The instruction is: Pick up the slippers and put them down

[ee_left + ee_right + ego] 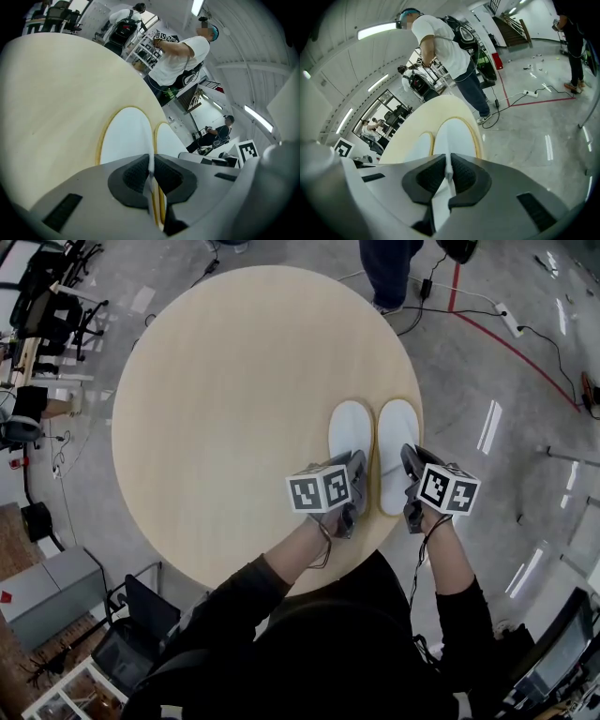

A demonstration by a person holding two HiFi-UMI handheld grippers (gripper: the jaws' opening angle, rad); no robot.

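Two white slippers with tan-edged soles lie side by side near the right rim of the round wooden table (225,399). They are the left slipper (351,432) and the right slipper (397,427). My left gripper (360,463) is shut on a thin white edge at the heel of the left slipper (125,136). My right gripper (410,456) is shut the same way on the heel of the right slipper (457,136). In each gripper view the dark pads pinch white fabric. Whether the soles rest on the tabletop is not clear.
A person (389,268) stands at the table's far side. Cables and a power strip (511,320) lie on the floor beyond a red line (525,357). Office chairs (52,310) stand at the left and a grey cabinet (52,592) at the lower left.
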